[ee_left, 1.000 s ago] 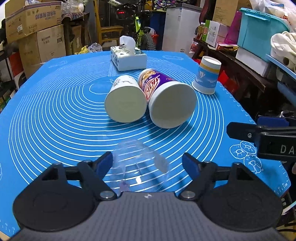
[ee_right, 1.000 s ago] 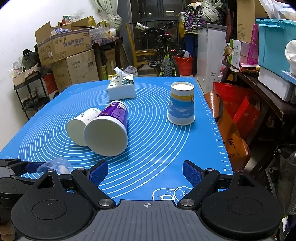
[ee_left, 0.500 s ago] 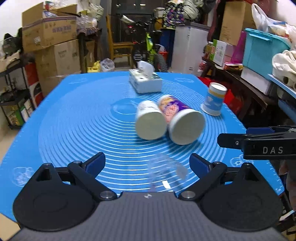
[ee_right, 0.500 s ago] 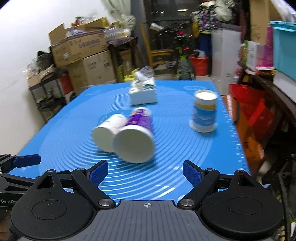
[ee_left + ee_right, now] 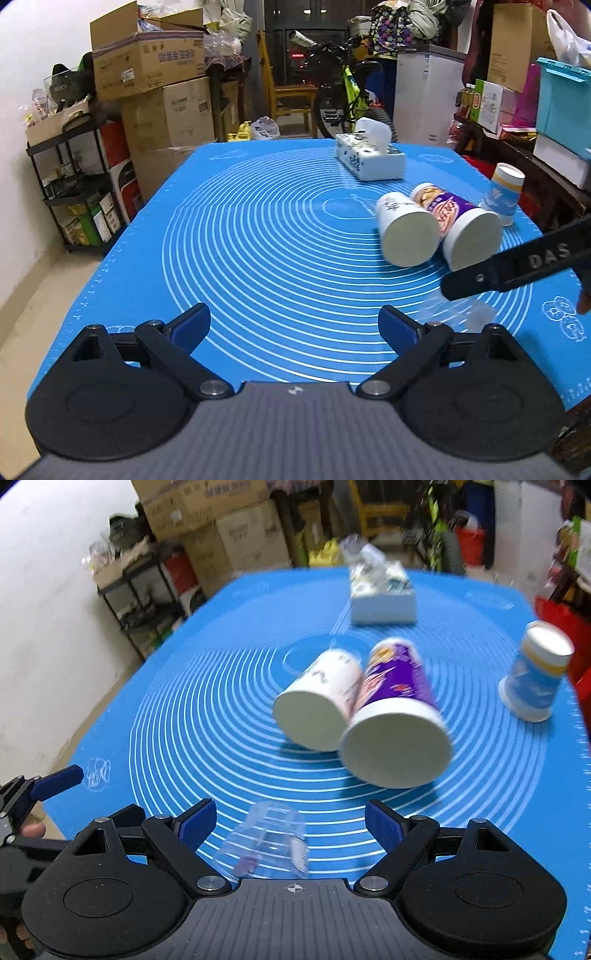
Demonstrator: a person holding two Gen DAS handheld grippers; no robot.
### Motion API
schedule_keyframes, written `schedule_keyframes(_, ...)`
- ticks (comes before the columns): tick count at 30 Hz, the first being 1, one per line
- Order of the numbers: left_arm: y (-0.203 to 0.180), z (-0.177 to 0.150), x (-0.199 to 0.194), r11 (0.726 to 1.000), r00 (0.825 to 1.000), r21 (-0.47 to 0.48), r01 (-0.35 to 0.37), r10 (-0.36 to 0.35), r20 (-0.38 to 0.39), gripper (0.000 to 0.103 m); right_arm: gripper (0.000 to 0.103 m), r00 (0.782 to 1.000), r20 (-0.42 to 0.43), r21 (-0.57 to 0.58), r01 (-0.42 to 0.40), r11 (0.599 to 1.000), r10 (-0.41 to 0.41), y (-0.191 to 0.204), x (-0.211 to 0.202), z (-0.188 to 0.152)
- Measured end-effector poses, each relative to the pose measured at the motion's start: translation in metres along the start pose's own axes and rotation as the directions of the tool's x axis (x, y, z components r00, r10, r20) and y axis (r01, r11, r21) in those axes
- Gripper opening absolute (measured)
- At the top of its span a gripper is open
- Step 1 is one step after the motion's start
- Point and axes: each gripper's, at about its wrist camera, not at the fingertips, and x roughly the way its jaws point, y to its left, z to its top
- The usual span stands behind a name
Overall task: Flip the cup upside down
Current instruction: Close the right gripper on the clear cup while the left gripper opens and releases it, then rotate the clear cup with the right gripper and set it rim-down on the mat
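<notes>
Clear cup lies between right gripper's spread fingers.

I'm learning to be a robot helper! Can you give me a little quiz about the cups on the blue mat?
1. True or false: the blue-and-yellow cup stands upside down.
2. How many paper cups lie on their sides?
3. What sits between the right gripper fingers: A tissue box, B clear plastic cup, C nothing?

Key: 1 true. 2 two, the white cup and the purple cup. 3 B, the clear plastic cup.
</notes>
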Motion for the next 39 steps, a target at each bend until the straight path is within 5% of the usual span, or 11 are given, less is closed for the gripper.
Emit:
schedule_keyframes(5, 0.007, -0.003, 0.004, 1.000, 1.000, -0.005, -0.012, 0.012, -0.008, 0.097, 0.087, 0.985, -0.168, -0.002, -0.029, 1.000, 0.029, 0.006, 0.032, 0.013)
schedule_keyframes(9, 0.010, -0.007, 0.005, 1.000, 1.000, -0.011, -0.008, 0.007, -0.017, 0.097, 0.066, 0.966, -0.254, 0.016, -0.037, 0.999, 0.039, 0.006, 0.050, 0.012)
schedule_keyframes(15, 0.009, -0.008, 0.005, 1.000, 1.000, -0.012, 0.000, 0.000, -0.019, 0.097, 0.059, 0.971, -0.229, 0.009, -0.072, 0.997, 0.072, 0.004, 0.045, 0.003)
schedule_keyframes(18, 0.008, -0.008, 0.004, 1.000, 1.000, -0.017, 0.000, 0.000, -0.010, 0.097, 0.058, 0.990, -0.138, -0.017, -0.042, 0.999, 0.039, 0.005, 0.032, -0.004)
schedule_keyframes(21, 0.007, -0.008, 0.001, 1.000, 1.000, -0.030, -0.008, 0.008, 0.011, 0.097, 0.058, 0.995, 0.078, -0.059, 0.063, 0.996, -0.058, 0.008, 0.004, -0.021)
schedule_keyframes(24, 0.006, -0.007, -0.001, 0.999, 1.000, -0.044, -0.010, 0.011, 0.027, 0.097, 0.058, 0.945, 0.302, -0.104, 0.165, 0.981, -0.127, 0.008, -0.011, -0.043)
schedule_keyframes(27, 0.003, -0.006, -0.001, 0.998, 0.999, -0.056, -0.008, 0.010, 0.035, 0.097, 0.058, 0.891, 0.414, -0.117, 0.255, 0.960, -0.186, 0.004, -0.006, -0.063)
schedule_keyframes(29, 0.000, -0.006, -0.003, 0.998, 0.999, -0.058, -0.006, 0.008, 0.045, 0.097, 0.058, 0.869, 0.458, -0.139, 0.277, 0.951, -0.186, 0.002, 0.000, -0.078)
schedule_keyframes(34, -0.004, -0.005, -0.003, 0.999, 0.999, -0.052, -0.001, 0.003, 0.046, 0.097, 0.058, 0.863, 0.477, -0.162, 0.273, 0.948, -0.166, -0.007, 0.010, -0.096)
schedule_keyframes(39, -0.007, -0.008, -0.003, 0.999, 0.999, -0.053, 0.011, -0.009, 0.039, 0.097, 0.058, 0.878, 0.454, -0.157, 0.245, 0.957, -0.150, -0.011, 0.003, -0.098)
